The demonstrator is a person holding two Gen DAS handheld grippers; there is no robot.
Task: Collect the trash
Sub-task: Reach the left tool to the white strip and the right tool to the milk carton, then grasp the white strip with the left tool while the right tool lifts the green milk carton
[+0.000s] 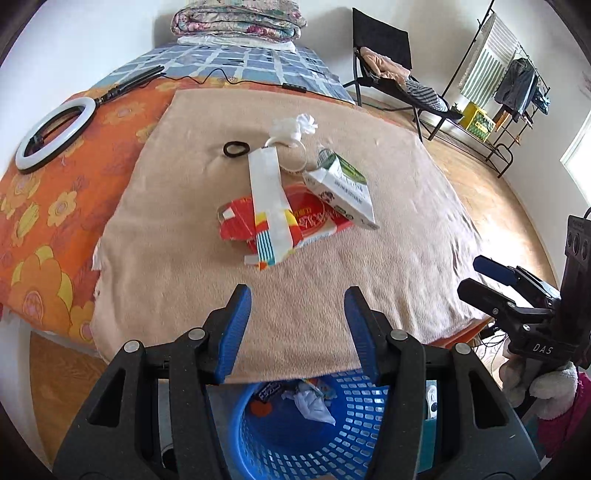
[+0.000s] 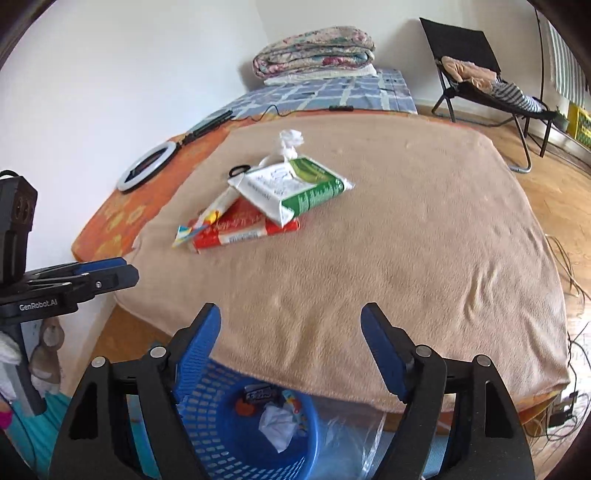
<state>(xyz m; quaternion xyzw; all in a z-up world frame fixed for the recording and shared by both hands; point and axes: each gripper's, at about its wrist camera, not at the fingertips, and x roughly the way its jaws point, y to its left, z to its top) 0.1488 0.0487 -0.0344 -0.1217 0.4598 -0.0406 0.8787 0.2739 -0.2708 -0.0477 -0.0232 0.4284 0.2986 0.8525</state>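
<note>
A small pile of trash lies mid-bed on the tan blanket (image 1: 184, 280): a flattened red carton (image 1: 317, 218), a white and green pack (image 1: 343, 188) on top of it, and a long white wrapper with coloured stripes (image 1: 267, 199). Behind them sit a crumpled tissue (image 1: 306, 123), a white ring (image 1: 295, 155) and a black hair tie (image 1: 236, 149). The same pile shows in the right wrist view, with the green pack (image 2: 295, 188) topmost. My left gripper (image 1: 298, 295) and right gripper (image 2: 291, 314) both hang open and hold nothing, above the blue basket (image 1: 369, 406) (image 2: 199, 417), which holds crumpled paper and wrappers.
A ring light (image 1: 55, 136) and its cable lie on the orange sheet at the left. A folded quilt (image 1: 240, 20) is at the bed's head. A black chair (image 1: 388, 66) and clothes rack (image 1: 509, 81) stand on the wood floor. Clear plastic (image 2: 351, 435) lies beside the basket.
</note>
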